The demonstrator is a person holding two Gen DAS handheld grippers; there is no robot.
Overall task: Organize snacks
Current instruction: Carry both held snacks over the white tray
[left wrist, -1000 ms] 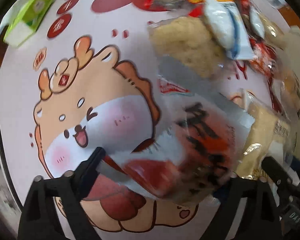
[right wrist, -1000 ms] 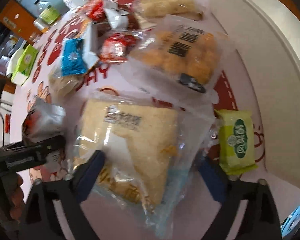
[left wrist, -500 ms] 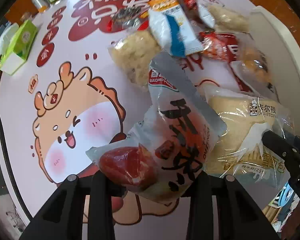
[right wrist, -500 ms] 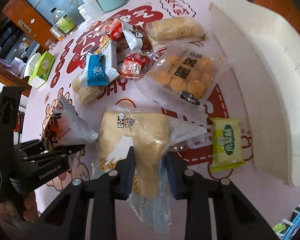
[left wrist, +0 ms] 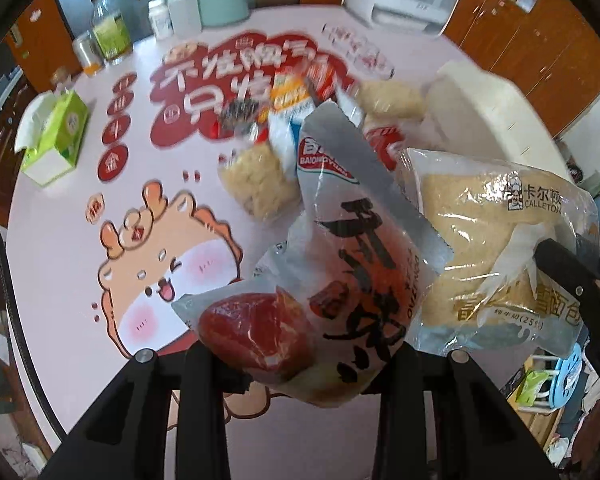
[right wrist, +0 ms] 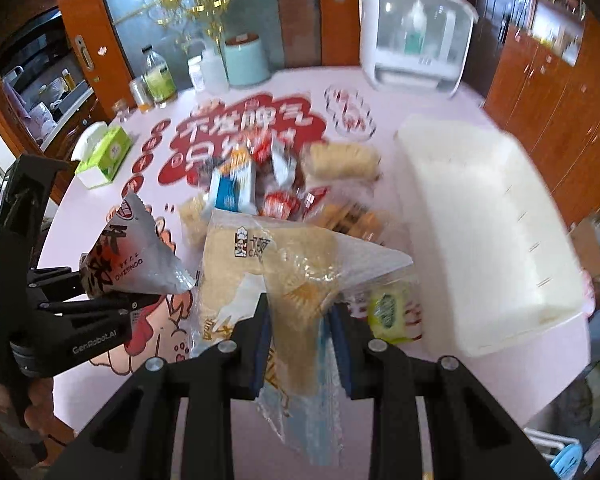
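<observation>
Here we hold two packets above the table. Ahead of our left gripper [left wrist: 300,356] a heap of loose snacks [right wrist: 276,184] crowds the pink printed tablecloth [left wrist: 60,248], and a green tissue box [left wrist: 56,136] sits far off to its left. Our left jaws pinch a glossy, crinkled silver jujube bag [left wrist: 352,248] with a serrated top edge. Our right gripper [right wrist: 300,348] clamps a clear, soft-looking bread packet [right wrist: 268,264], just beside the jujube bag. To its right stands a white, matte rectangular bin [right wrist: 480,216], with a small green packet [right wrist: 388,312] lying between.
</observation>
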